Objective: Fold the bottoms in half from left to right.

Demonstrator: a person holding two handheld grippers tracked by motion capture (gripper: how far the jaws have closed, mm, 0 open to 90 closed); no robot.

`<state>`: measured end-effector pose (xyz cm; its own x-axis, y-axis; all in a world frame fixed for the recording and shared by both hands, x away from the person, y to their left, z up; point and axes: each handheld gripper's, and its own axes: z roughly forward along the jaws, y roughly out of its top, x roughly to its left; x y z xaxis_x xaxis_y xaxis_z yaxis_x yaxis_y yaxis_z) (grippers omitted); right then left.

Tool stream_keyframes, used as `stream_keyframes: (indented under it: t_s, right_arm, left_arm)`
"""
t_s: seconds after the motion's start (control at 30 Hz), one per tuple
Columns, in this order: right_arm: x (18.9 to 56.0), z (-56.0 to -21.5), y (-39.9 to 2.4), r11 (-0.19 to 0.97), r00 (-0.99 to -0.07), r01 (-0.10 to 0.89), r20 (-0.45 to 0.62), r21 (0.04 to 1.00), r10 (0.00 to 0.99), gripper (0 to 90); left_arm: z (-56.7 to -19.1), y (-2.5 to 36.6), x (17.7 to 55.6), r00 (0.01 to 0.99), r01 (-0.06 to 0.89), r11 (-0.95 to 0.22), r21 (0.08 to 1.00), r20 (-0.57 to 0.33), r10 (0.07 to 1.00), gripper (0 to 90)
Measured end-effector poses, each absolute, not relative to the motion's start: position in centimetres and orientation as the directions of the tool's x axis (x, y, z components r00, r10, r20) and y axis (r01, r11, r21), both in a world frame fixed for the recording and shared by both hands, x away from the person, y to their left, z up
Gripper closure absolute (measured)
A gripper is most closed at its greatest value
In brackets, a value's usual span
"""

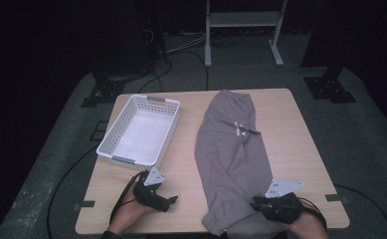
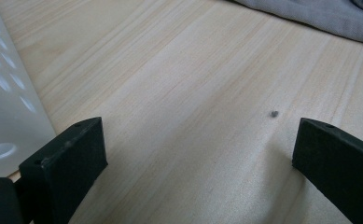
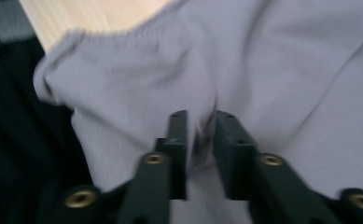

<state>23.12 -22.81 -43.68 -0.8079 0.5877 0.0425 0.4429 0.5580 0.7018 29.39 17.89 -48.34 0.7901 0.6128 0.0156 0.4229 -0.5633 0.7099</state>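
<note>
A pair of grey trousers (image 1: 231, 149) lies lengthwise down the right half of a wooden table (image 1: 300, 134), one end drooping over the near edge. The cloth looks soft, light and limp, best pinched at a hem or fold. The right gripper (image 3: 200, 140) has its jaws nearly closed on a pleat of that cloth near the ribbed cuff. The left gripper (image 2: 198, 154) hovers wide open and holding nothing over bare wood, beside a white basket (image 1: 112, 133) standing at the table's left
</note>
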Motion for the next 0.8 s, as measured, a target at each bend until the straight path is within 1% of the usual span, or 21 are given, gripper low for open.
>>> stream_keyframes:
  t_s: [0.17, 0.27, 0.37, 0.47, 0.6, 0.8]
  right_arm:
    - [24.8, -42.2, -23.4, 0.482, -0.773, 0.438, 0.043, 0.759, 0.633, 59.1]
    - [26.8, -41.8, -23.4, 0.444, -0.743, 0.449, 0.048, 0.776, 0.667, 54.3]
    - [28.9, -41.7, -23.2, 0.429, -0.726, 0.454, 0.046, 0.781, 0.686, 50.6]
    - [31.2, -42.0, -22.7, 0.417, -0.698, 0.471, 0.039, 0.778, 0.715, 48.5]
    - [34.4, -42.6, -22.3, 0.406, -0.666, 0.496, 0.035, 0.767, 0.745, 47.8]
    - [38.0, -43.7, -21.4, 0.389, -0.644, 0.536, 0.064, 0.749, 0.762, 46.0]
  left_arm:
    - [-48.4, 17.9, 29.4, 0.790, 0.422, -0.563, 0.711, 0.016, 0.613, 2.0]
    - [-48.4, 17.8, 29.4, 0.790, 0.422, -0.562, 0.712, 0.016, 0.614, 2.0]
    - [-48.4, 17.8, 29.4, 0.790, 0.422, -0.562, 0.712, 0.016, 0.613, 2.0]
    - [-48.4, 17.8, 29.4, 0.790, 0.421, -0.562, 0.712, 0.015, 0.613, 2.0]
    - [-48.4, 17.8, 29.4, 0.791, 0.420, -0.560, 0.714, 0.015, 0.612, 1.9]
    - [-48.4, 17.8, 29.4, 0.794, 0.415, -0.564, 0.714, 0.018, 0.607, 2.0]
